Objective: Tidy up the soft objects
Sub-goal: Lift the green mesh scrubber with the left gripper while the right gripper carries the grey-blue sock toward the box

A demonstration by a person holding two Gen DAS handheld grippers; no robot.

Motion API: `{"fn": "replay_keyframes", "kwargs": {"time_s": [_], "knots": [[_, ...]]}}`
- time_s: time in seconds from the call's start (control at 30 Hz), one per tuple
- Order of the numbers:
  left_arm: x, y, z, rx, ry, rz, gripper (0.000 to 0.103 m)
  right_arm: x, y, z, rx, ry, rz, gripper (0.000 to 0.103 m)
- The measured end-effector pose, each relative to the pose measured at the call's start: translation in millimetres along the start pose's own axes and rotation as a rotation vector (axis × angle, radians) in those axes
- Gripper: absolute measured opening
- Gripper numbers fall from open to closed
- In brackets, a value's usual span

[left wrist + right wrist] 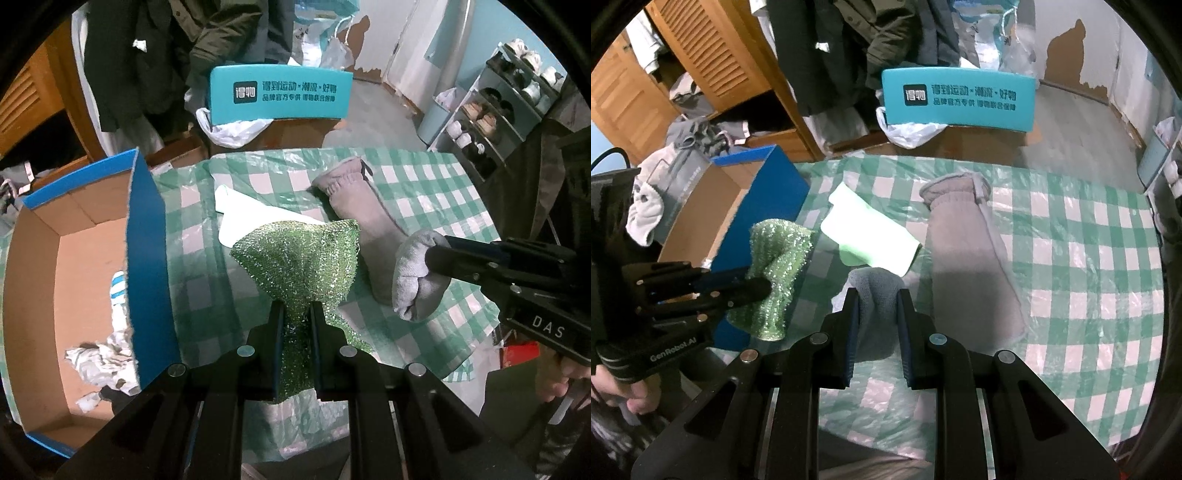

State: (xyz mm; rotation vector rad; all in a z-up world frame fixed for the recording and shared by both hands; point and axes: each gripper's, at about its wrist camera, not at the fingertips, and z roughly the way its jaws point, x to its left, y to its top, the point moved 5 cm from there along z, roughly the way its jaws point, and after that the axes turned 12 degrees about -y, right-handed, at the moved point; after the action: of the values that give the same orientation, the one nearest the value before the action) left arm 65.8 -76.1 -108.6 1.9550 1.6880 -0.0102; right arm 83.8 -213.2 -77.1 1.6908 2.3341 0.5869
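Left gripper (297, 310): we see its jaws clenched on the green glittery scouring cloth (299, 262), which fans out above the pads and hangs clear of the table.
Right gripper (875, 299): jaws pinched tight on a grey sock (877, 295) (rolled into a bundle, as the left wrist view shows); it too is off the cloth-covered surface.
Table: we note a green-and-white checked plastic cover (1071, 258).
Left on the table: a grey fleece sleeve-like piece (964, 254) lying lengthwise, and just beside it a pale folded cloth (868, 236).
Box: an open blue cardboard box (147, 236) stands at the table's left edge, near the scouring cloth; crumpled paper (99, 362) and a striped item lie inside.
Background: a teal box with printed characters (280, 92), hanging dark coats, a shoe rack at right.
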Motion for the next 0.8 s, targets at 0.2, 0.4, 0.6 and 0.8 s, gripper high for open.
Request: {"fn": "replay_keyframes", "kwargs": {"time_s": [0.2,0.4,0.6,0.8], "knots": [[4.1,-1.3,-15.8,-0.029,-0.001,-0.003,0.013,9.6,2.9,-10.7,-0.022,0.008,-0.015,0.019],[8.5,-3.9,-30.1,-0.053,-0.002,0.000,0.013,17.9,7.6,-18.9,-0.040,0.010,-0.027,0.019],[11.4,-5.4,-43.4,-0.076,-0.008,0.000,0.013,28.0,12.6,-23.0,-0.050,0.012,-0.039,0.019],[19.1,-7.0,-53.0,-0.092,-0.010,-0.014,0.013,37.5,17.7,-25.7,-0.056,0.015,-0.051,0.019]]}}
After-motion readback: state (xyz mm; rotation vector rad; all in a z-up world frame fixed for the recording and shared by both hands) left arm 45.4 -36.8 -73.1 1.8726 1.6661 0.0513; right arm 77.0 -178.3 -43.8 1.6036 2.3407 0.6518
